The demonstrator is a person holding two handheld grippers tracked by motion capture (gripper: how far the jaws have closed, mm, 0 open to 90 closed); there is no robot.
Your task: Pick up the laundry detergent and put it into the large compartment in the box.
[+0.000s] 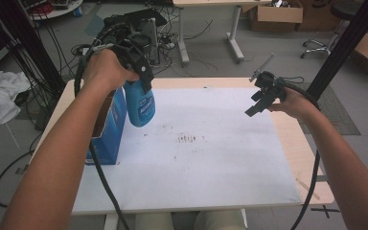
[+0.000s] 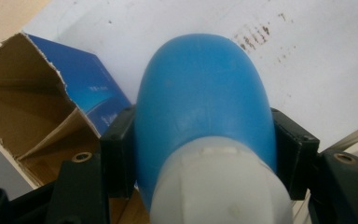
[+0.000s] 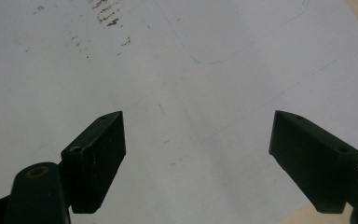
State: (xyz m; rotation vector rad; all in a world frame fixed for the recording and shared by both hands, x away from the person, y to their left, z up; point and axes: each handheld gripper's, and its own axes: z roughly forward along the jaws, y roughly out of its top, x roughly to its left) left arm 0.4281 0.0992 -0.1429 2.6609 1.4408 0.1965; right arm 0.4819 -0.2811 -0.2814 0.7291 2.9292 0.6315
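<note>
A blue plastic bottle point(image 1: 140, 104) with a white top hangs above the white sheet at the left. My left gripper point(image 1: 142, 79) is shut on its upper part. In the left gripper view both black jaws press the sides of the blue bottle point(image 2: 200, 102) just below its white top point(image 2: 216, 186). Beside it stands a blue cardboard box point(image 1: 109, 125) with a torn open top point(image 2: 32, 107), brown inside. My right gripper point(image 1: 256, 103) hovers over the sheet's far right, open, with nothing between its jaws point(image 3: 196, 149).
A white sheet point(image 1: 196, 158) with brown smudges point(image 1: 188, 139) covers most of the wooden table point(image 1: 301, 148). Cables trail from both grippers. Beyond the table lie tangled cables, a desk leg, cardboard boxes and a chair base on the floor.
</note>
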